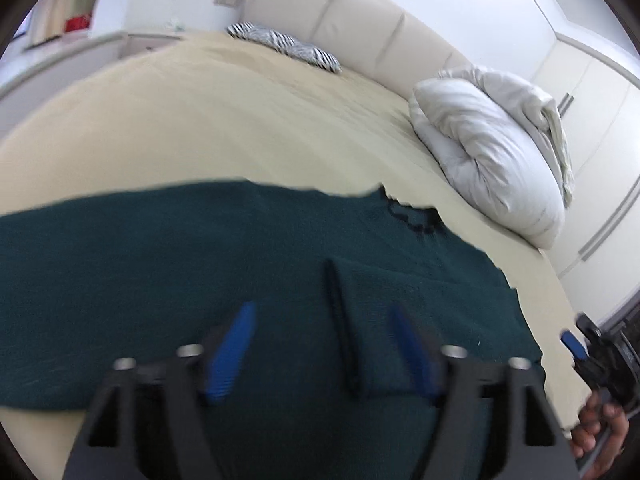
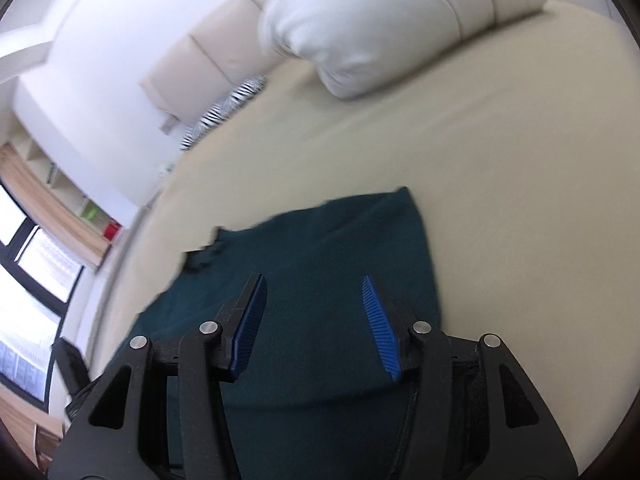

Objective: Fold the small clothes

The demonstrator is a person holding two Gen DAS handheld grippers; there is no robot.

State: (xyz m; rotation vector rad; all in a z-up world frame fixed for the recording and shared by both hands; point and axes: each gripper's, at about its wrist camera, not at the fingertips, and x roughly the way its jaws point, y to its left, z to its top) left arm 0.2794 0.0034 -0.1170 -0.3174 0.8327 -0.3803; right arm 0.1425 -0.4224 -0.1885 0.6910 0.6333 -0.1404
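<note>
Left wrist view: my left tool [image 1: 322, 344] hangs over a dark green garment [image 1: 200, 272] with its blue pads spread wide and nothing between them. The garment lies flat on the beige bed [image 1: 240, 120], filling the lower half of the view from 9 o'clock to 3 o'clock. A folded layer of it, with a dark edge, sits just ahead of the right pad at about 5 o'clock. A small dark trim shows at the cloth's far edge toward 1 o'clock. A white pillow [image 1: 492, 152] rests at 2 o'clock, well apart from the garment; a zebra-striped cushion [image 1: 284, 46] lies at 12 o'clock against the padded headboard [image 1: 360, 20]. My right tool [image 1: 576, 346] appears at 4 o'clock, beside the cloth's edge, held in my hand [image 1: 600, 432].

Right wrist view: my right tool's jaws stand moderately apart, empty, above the same garment, which runs from centre down to 6 o'clock. The pillow lies at 12 o'clock, the striped cushion at 10 o'clock.
</note>
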